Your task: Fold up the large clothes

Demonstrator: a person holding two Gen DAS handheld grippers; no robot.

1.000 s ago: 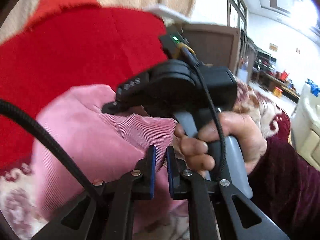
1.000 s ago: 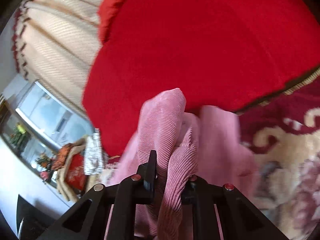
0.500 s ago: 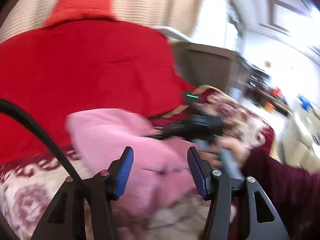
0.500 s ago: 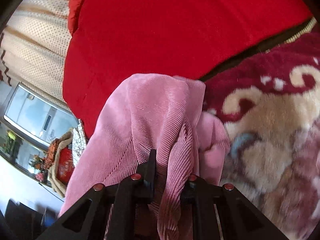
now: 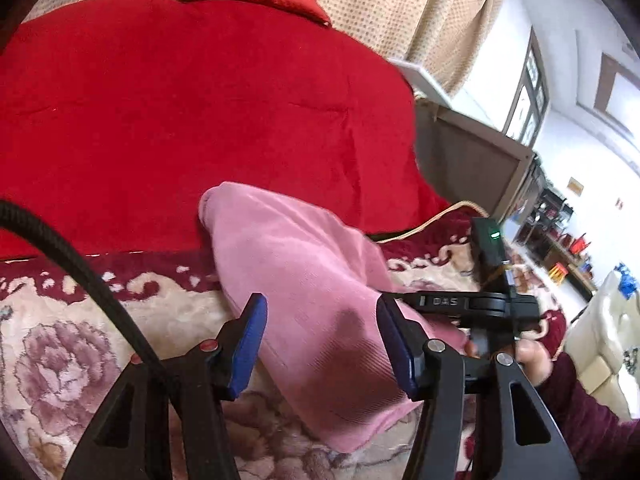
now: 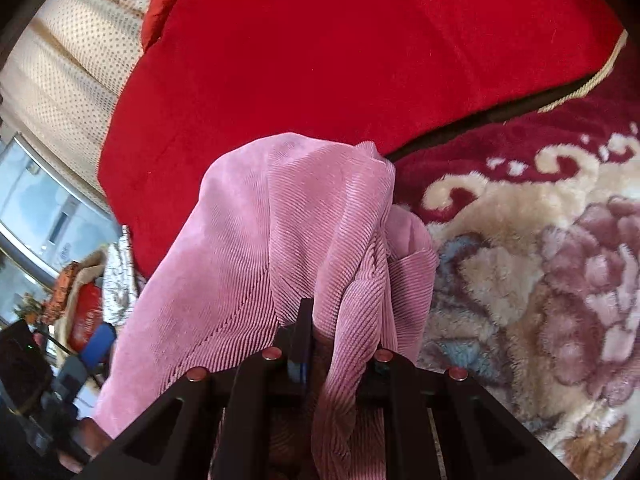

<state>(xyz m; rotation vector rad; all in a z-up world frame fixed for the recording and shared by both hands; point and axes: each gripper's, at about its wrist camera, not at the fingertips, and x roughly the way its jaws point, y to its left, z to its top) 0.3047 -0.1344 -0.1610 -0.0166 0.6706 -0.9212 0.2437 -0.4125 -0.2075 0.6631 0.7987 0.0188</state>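
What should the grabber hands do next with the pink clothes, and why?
Probably the open left gripper should close on the pink ribbed corduroy garment lying between its blue fingers. The right gripper is already clamped on a bunched fold of it, and the cloth sits rumpled on the floral plush blanket, so a second hold would likely help spread and fold it.

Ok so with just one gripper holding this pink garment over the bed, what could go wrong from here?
1. Only the right gripper is shut on the pink garment; the left gripper is open around it, so the fold may slump or unroll.
2. The cloth is bunched thickly at the right gripper, so layers could slip out unevenly.
3. The grippers are close together, and the left gripper's black cable hangs near; they could bump or snag.
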